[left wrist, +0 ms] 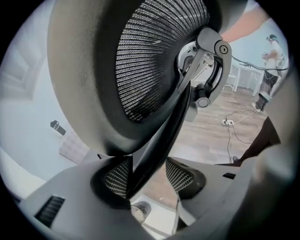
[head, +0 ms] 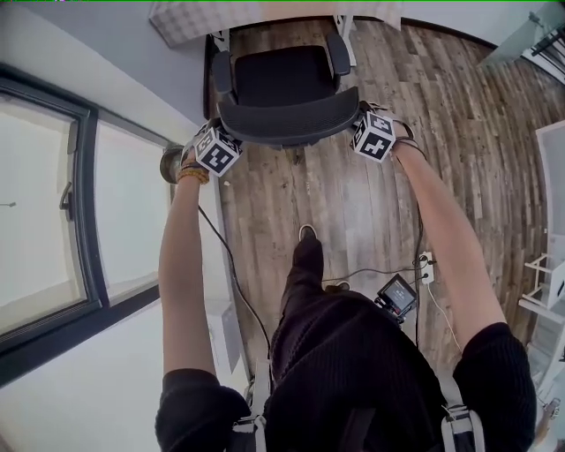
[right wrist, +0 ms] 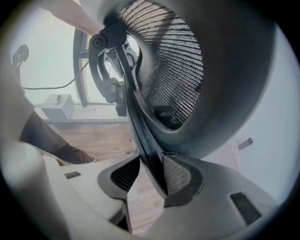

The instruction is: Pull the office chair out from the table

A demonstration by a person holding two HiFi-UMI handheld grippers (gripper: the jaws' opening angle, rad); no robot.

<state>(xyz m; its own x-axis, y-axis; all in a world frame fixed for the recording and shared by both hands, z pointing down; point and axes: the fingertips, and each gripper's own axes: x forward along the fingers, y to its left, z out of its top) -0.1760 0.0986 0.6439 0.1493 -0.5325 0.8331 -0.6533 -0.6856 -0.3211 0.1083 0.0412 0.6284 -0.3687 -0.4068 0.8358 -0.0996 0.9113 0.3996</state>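
I'm holding both grippers at the backrest of the office chair, one on each side.
The left gripper is standing released, its jaws apart around the backrest's black left rim. The rim is lying against one pad, and wooden floor is showing through the gap to the other pad. The right gripper is likewise unclenched around the right rim, which is leaning on one pad only. The chair is standing on the floor with its back towards me. The front of its seat is sitting just at the edge of the table, and its armrests are flanking the white table legs. My shoe is stepping well behind the chair.
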